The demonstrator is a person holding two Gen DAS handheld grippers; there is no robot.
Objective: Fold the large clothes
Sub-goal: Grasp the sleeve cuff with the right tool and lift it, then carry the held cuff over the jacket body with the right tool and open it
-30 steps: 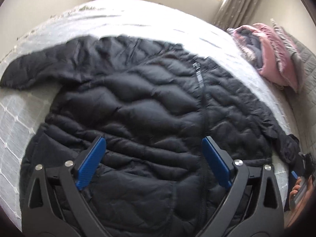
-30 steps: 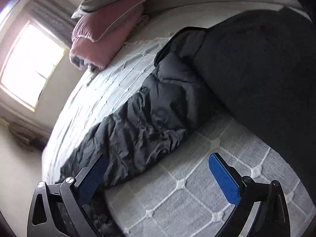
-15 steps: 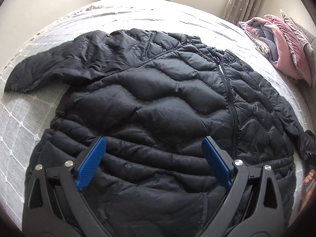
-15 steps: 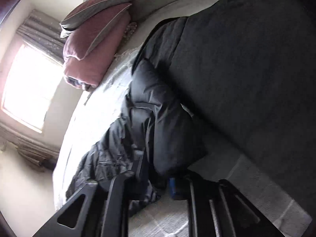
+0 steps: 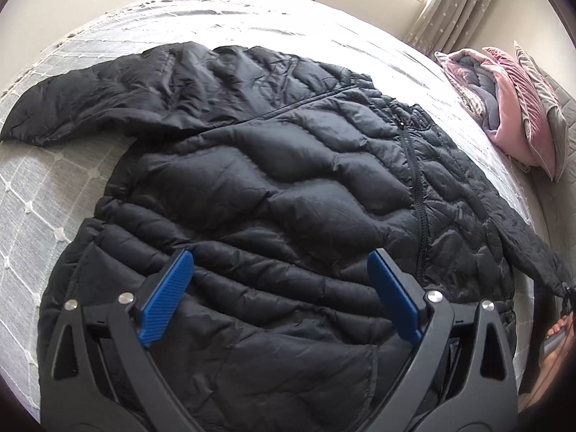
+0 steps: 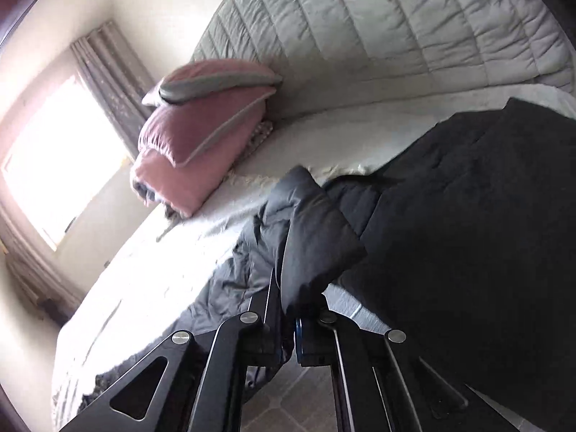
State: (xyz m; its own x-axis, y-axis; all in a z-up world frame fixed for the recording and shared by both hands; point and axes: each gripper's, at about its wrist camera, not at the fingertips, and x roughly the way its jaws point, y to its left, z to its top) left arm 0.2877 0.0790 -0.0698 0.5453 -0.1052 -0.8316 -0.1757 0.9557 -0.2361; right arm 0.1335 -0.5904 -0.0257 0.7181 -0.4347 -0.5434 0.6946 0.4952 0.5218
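Right, jacket lies flat on the bed, zip up. Your R gripper is clamped on the sleeve cuff; L gripper hangs wide, empty, over the hem. Carry the sleeve across the chest, w/o dragging the body.

1. Our right gripper, whose jaws stood wide apart over the bedspread a second ago, now has them clamped together on the cuff end of the black jacket's sleeve.
2. That sleeve, earlier lying flat and crumpled on the bed, now rises off the surface and drapes up from our closed jaws.
3. The right wrist view now tilts higher, showing more of the quilted headboard and the pink pillows.
4. In the left wrist view, the jacket now sits further away, with its whole far sleeve and collar in sight.
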